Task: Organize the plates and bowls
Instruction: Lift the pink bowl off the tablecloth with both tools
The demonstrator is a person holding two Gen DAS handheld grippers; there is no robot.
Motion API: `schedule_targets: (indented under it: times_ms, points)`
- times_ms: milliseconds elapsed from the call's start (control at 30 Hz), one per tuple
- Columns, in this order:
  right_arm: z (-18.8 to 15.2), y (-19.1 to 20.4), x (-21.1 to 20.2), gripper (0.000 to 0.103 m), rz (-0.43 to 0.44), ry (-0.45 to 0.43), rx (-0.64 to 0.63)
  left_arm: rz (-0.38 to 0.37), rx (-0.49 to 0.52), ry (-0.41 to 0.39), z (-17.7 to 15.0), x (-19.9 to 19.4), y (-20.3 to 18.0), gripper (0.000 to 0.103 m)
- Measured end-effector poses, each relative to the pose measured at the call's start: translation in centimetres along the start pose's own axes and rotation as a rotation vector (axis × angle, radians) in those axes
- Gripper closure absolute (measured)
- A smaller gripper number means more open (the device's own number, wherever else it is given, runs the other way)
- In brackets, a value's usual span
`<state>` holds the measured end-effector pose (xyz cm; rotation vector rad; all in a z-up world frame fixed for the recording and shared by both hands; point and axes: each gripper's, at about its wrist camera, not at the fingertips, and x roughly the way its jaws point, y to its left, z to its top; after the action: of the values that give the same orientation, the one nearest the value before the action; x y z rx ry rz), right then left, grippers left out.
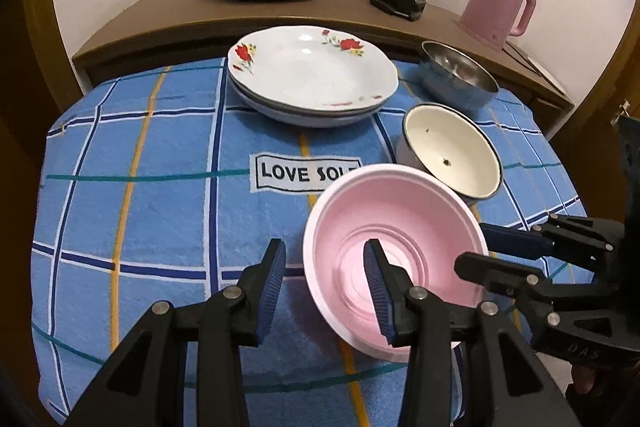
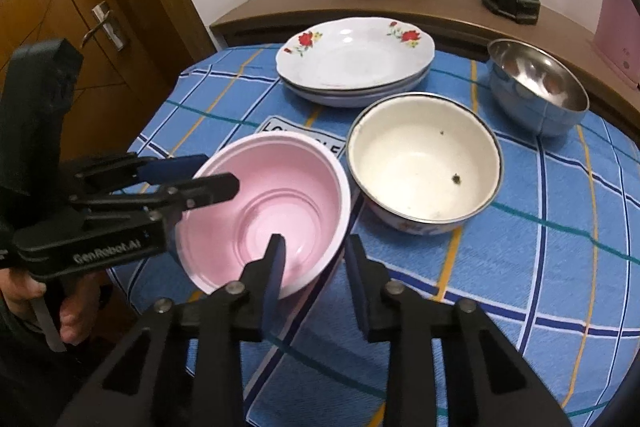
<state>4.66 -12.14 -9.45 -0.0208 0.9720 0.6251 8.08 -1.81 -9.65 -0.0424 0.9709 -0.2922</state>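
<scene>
Both hand-held grippers straddle the pink bowl's [image 2: 264, 211] rim, jaws apart, unclamped: left [image 1: 326, 285] over its left rim, right [image 2: 314, 269] nearer.

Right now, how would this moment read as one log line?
left gripper: open, astride pink bowl rim | right gripper: open, also astride rim | pink bowl: tilted | plates: stacked

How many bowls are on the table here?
3: a pink bowl nearest, straddled by both grippers; a cream enamel bowl behind it; a steel bowl far right. None looks hidden.
</scene>
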Motion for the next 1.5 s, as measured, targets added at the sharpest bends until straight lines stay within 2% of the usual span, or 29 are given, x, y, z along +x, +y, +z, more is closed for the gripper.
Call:
schedule_targets:
  times_ms: [133,200,267,433,767,1000,1500]
  points:
    - [-0.3,0.1,0.2,0.080,0.011,-0.005,-0.001,-0.004,0.005,0.004,-0.2,0.2,0.0,0.060]
    - [-0.4,0.2,0.4,0.082,0.016,-0.004,-0.001,-0.003,0.011,0.009,-0.2,0.3,-0.2,0.068]
    - [-0.3,0.3,0.5,0.082,0.016,-0.004,-0.003,0.009,0.019,0.007,-0.3,0.4,-0.3,0.069]
    - [-0.5,0.1,0.5,0.082,0.020,-0.015,0.009,0.023,0.011,-0.001,-0.3,0.3,0.1,0.081]
    - [-0.5,0.3,0.0,0.083,0.044,-0.031,0.032,0.040,-0.004,-0.025,0.1,-0.3,0.2,0.082]
    - [0.0,0.5,-0.2,0.083,0.025,-0.040,0.033,0.047,0.008,-0.049,0.6,-1.0,-0.3,0.082]
    - [1.4,-0.8,-2.3,0.083,-0.030,-0.096,0.038,0.059,0.054,-0.124,4.4,-1.8,-2.8,0.082]
